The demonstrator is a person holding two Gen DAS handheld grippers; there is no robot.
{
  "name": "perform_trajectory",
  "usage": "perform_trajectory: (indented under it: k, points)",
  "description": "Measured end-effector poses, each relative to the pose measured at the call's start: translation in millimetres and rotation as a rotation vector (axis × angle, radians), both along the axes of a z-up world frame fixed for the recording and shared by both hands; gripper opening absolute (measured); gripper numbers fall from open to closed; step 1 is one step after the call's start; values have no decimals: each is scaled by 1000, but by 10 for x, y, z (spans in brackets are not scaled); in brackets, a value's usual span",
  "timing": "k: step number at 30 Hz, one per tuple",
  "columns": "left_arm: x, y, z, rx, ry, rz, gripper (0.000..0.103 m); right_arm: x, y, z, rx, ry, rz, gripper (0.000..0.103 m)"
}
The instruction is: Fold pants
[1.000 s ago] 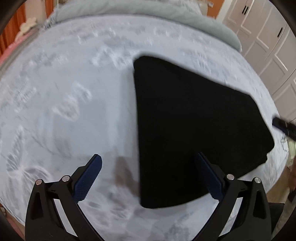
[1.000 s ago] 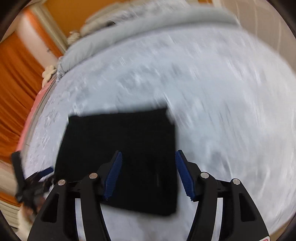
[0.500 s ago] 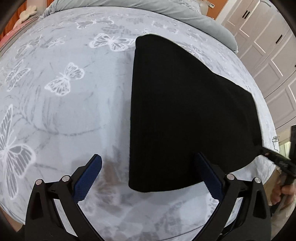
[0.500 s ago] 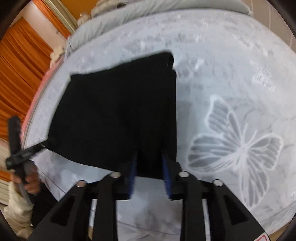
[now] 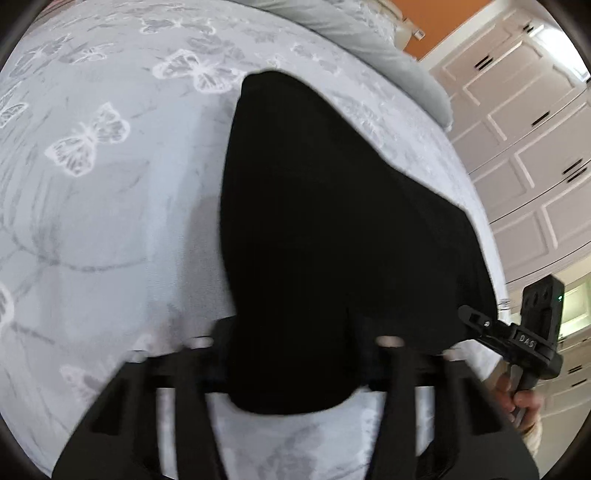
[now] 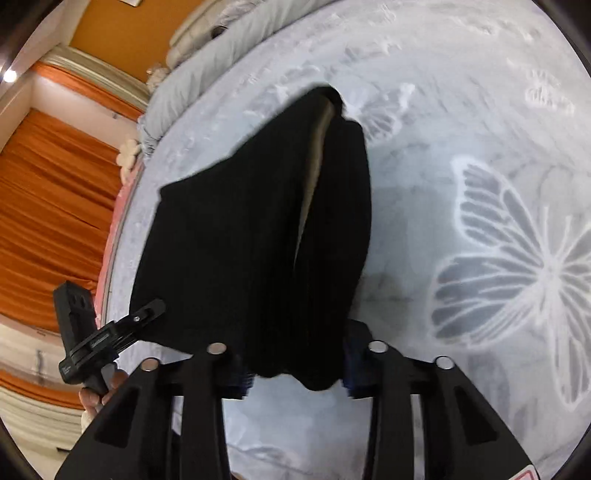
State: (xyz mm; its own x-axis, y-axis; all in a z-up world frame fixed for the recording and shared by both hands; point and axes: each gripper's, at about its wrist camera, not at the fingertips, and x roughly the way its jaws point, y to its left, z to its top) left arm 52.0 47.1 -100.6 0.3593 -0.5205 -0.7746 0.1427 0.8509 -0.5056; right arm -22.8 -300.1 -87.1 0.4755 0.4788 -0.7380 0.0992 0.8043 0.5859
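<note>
- Left gripper (image 5: 291, 369): fingers closed on the near edge of the black pants (image 5: 332, 229); fabric covered the finger pads, and the frame was motion-blurred, so pad contact was hard to make out
- Right gripper (image 6: 295, 373): fingers clamped on the other near corner of the pants (image 6: 240, 240); blue pads only just visible at the cloth edges
- Pants lay folded on the bed (image 5: 92, 221), near edge lifted into both grippers, far end resting on the butterfly-print sheet (image 6: 498, 240)
- In the right wrist view, a pale inner lining strip (image 6: 314, 166) showed along a fold; layers under it hidden
- Each view caught the other gripper at the frame edge: right one (image 5: 517, 332) and left one (image 6: 103, 332), fingertips at the cloth, person's hand partly cut off
- Around: grey duvet (image 5: 369, 48) at the head of the bed, white wardrobe doors (image 5: 524, 147), orange curtains (image 6: 48, 221), orange wall (image 6: 122, 33)
- Lower bed edge blocked by the gripper bodies in both views
</note>
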Motion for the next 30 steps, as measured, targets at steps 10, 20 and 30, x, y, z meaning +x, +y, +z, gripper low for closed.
perform_trajectory:
  k: [10,20,30]
  points:
    - [-678,222,-28,76,42,-12,65,-668,138,-231,-4,69,8,57]
    - [-526,76,-158,36,32,6,56,-627,405,-178,-1,12,-19,38]
    - [-952,228,896,12,-122,-43,32,-967,537,836,23,-134,55,33]
